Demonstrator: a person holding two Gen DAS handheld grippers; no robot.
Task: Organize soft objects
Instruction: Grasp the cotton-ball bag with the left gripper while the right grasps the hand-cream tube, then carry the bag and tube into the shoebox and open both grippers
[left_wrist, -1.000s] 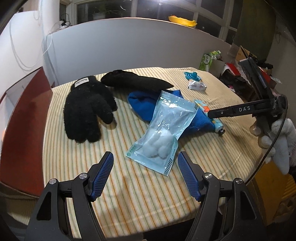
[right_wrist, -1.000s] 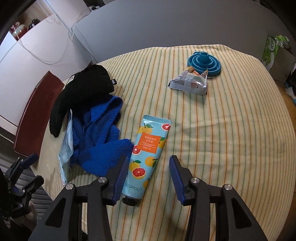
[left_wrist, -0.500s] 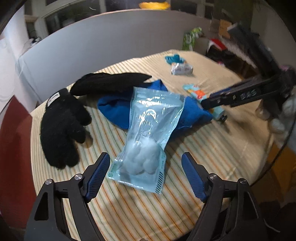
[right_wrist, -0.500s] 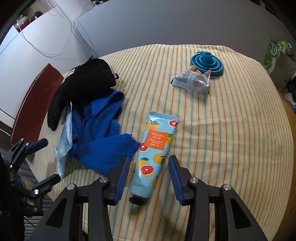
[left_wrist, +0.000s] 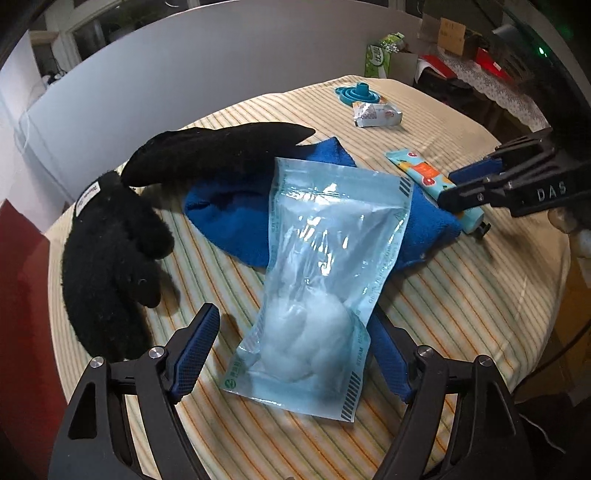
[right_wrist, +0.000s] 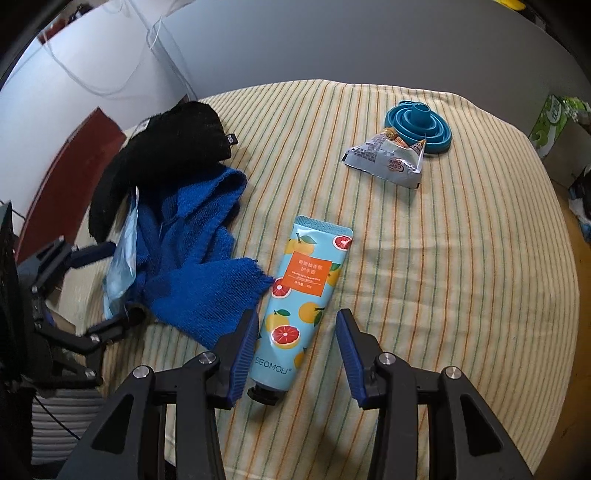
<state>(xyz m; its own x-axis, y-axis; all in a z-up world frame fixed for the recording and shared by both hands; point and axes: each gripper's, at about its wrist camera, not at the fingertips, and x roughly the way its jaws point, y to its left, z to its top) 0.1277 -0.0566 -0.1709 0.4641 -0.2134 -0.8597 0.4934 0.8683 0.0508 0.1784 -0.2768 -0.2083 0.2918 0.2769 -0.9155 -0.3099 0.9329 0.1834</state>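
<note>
A clear bag of white cotton balls (left_wrist: 321, 295) lies on the striped tablecloth (left_wrist: 461, 295), its upper half resting on a blue towel (left_wrist: 229, 206). My left gripper (left_wrist: 293, 314) is open wide, one finger on each side of the bag's lower end, and neither pad presses it. A fuzzy black glove (left_wrist: 110, 266) lies to its left and a second black glove (left_wrist: 214, 151) overlaps the towel. My right gripper (right_wrist: 295, 314) is open around the cap end of a fruit-print hand cream tube (right_wrist: 306, 295), with a gap at the right pad. The right wrist view also shows the towel (right_wrist: 195, 258), a glove (right_wrist: 173, 147) and the left gripper (right_wrist: 103, 291).
A blue collapsible funnel (right_wrist: 417, 122) and a silver snack packet (right_wrist: 388, 162) lie at the far side of the table. A grey partition (left_wrist: 184, 74) stands behind, a dark red chair (left_wrist: 22, 295) sits to the left, and a green box (left_wrist: 380, 59) stands beyond the table.
My left gripper moved in and down toward the cotton bag, rolled, and widened slightly, so the bag's lower end now lies between its fingers. The right gripper stayed over the tube.
</note>
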